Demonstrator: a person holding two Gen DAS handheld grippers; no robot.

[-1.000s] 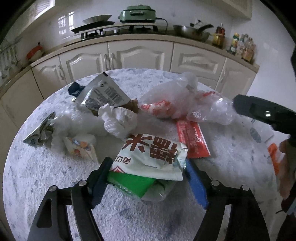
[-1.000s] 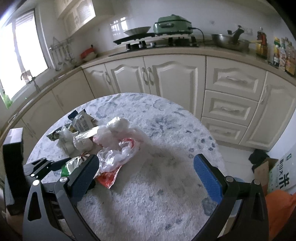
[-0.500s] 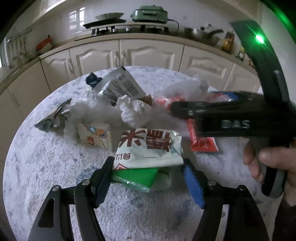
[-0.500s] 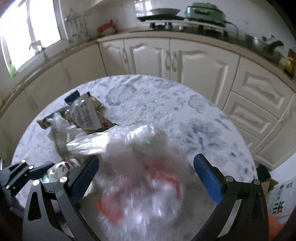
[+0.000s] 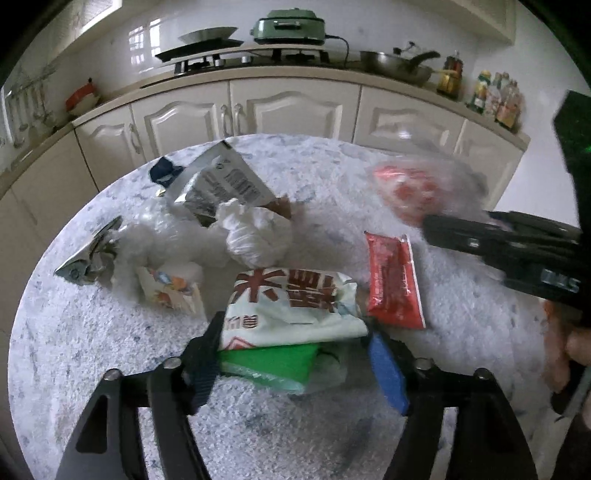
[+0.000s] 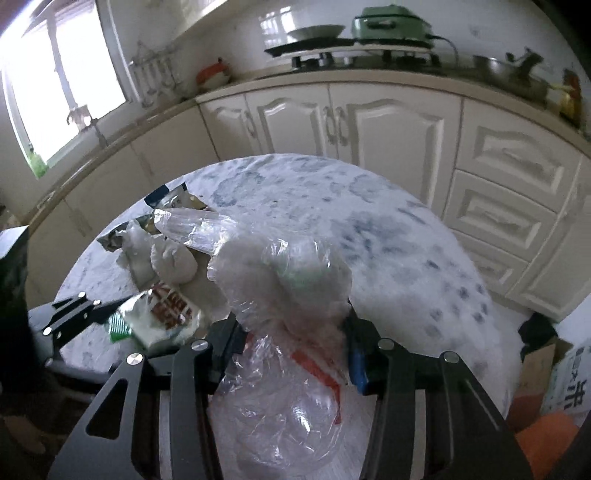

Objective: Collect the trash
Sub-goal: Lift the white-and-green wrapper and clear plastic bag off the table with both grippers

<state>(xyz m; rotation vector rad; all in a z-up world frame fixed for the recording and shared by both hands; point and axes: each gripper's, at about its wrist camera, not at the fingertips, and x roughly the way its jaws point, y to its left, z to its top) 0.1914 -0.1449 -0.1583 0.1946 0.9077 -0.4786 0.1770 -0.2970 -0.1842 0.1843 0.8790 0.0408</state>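
My left gripper (image 5: 295, 354) is shut on a white and green snack bag (image 5: 291, 310) with red characters, low over the round marble table (image 5: 332, 177). My right gripper (image 6: 291, 343) is shut on a crumpled clear plastic bag (image 6: 284, 280) with red print and holds it above the table; the bag shows blurred in the left wrist view (image 5: 417, 188). On the table lie a red sachet (image 5: 393, 280), a white tied bag (image 5: 255, 236), a grey foil pouch (image 5: 221, 181), a small printed carton (image 5: 170, 288) and a silver wrapper (image 5: 88, 254).
White kitchen cabinets (image 5: 288, 107) curve behind the table, with a stove and green cooker (image 5: 288, 26) on the counter. A cardboard box (image 6: 546, 365) and orange item sit on the floor at the right. A window (image 6: 55, 81) is at the left.
My right gripper came in over the pile, closed on the clear plastic bag and lifted it off the table toward the right. My left gripper kept its hold on the snack bag.
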